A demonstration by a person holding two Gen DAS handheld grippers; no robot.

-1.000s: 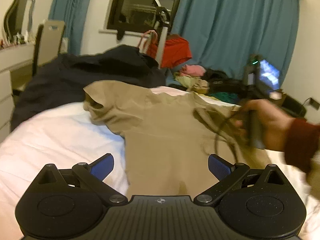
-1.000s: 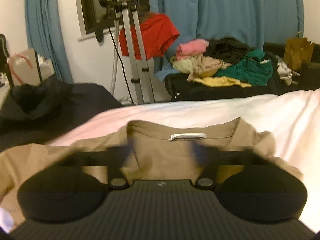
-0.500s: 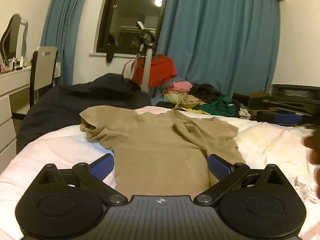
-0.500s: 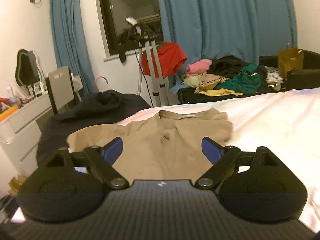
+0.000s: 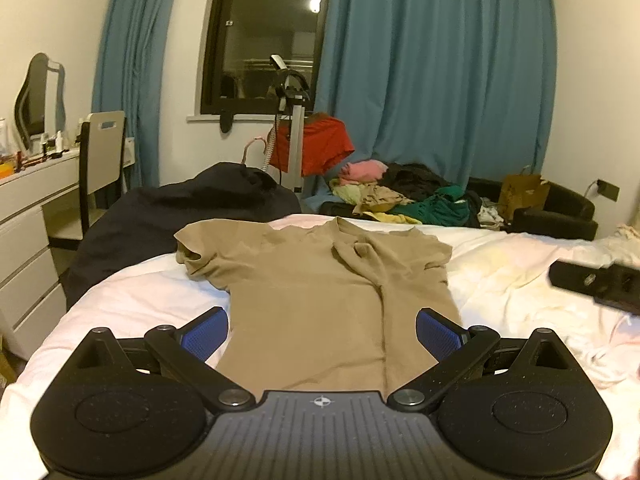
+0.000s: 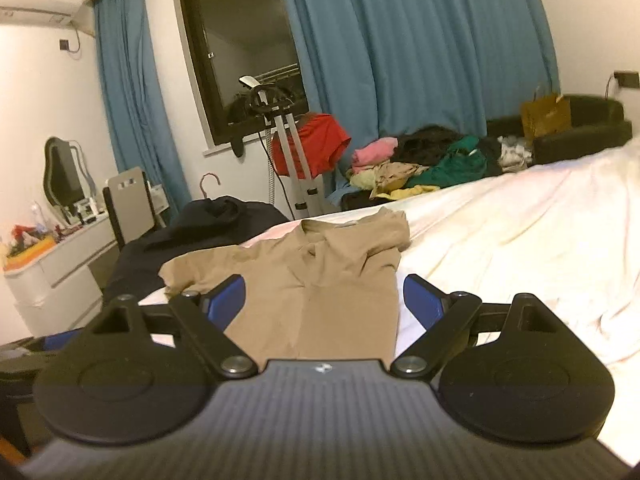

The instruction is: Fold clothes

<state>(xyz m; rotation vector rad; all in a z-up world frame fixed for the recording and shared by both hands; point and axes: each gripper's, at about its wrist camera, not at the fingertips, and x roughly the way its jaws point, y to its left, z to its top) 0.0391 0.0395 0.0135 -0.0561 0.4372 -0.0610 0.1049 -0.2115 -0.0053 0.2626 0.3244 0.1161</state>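
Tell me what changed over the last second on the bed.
The right gripper drew back from the collar of the tan short-sleeved T-shirt, whose right sleeve now lies folded over the chest. The left gripper pulled back too. Both have open, empty jaws; the shirt's left sleeve stays spread on the white bedsheet.

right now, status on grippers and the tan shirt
Left gripper open, empty. Right gripper open, empty. Tan t-shirt flat on white bed, one side folded in. Nothing on it.

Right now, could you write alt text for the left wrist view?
A tan T-shirt, its right sleeve folded in, lies flat on a white bed, framed by the open left gripper. Beyond are blue curtains and piled clothes.
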